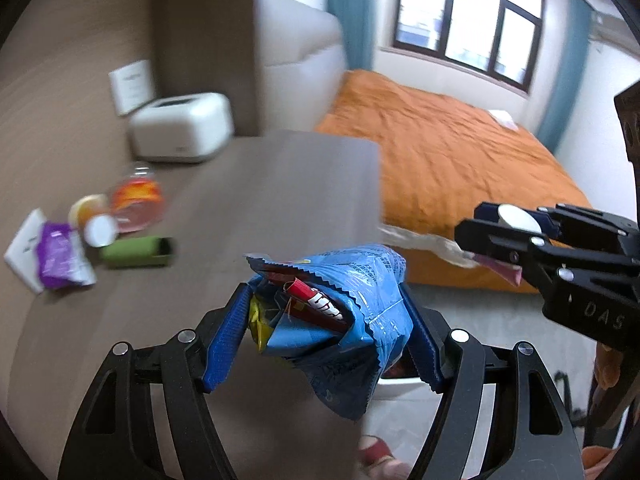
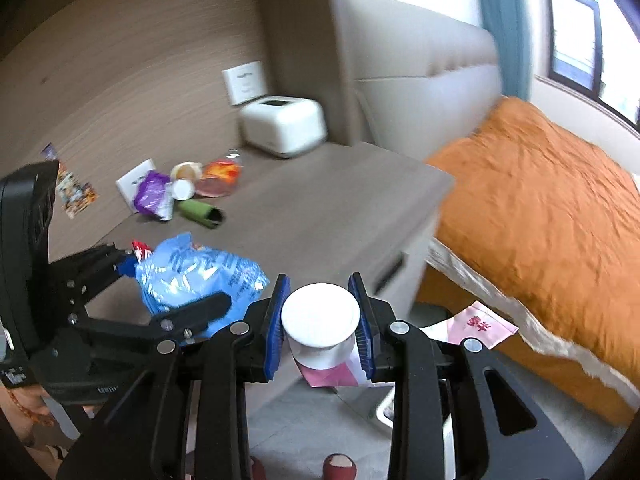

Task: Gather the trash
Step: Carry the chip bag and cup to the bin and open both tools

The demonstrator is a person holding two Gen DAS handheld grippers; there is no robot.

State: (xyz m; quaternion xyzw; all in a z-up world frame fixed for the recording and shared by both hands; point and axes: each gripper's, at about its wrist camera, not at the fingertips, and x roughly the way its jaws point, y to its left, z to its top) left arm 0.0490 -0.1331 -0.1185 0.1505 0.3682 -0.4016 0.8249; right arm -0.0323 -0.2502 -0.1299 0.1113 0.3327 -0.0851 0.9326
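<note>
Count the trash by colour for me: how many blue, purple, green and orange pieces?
Blue: 1, the blue bag
Purple: 1, the purple wrapper
Green: 1, the green tube
Orange: 1, the orange bottle
Total: 4

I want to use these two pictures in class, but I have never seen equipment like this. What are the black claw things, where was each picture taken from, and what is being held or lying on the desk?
They are two hand-held grippers; a person carries one in each hand, each with a camera looking along its fingers. The left camera shows the left gripper squeezing a blue snack bag stuffed with wrappers. The right camera shows the right gripper clamped on a white-capped bottle with a pink label. Left on the wooden desk: a purple wrapper, a green tube, an orange-labelled bottle and a white box. An orange bed stands beside it.
</note>
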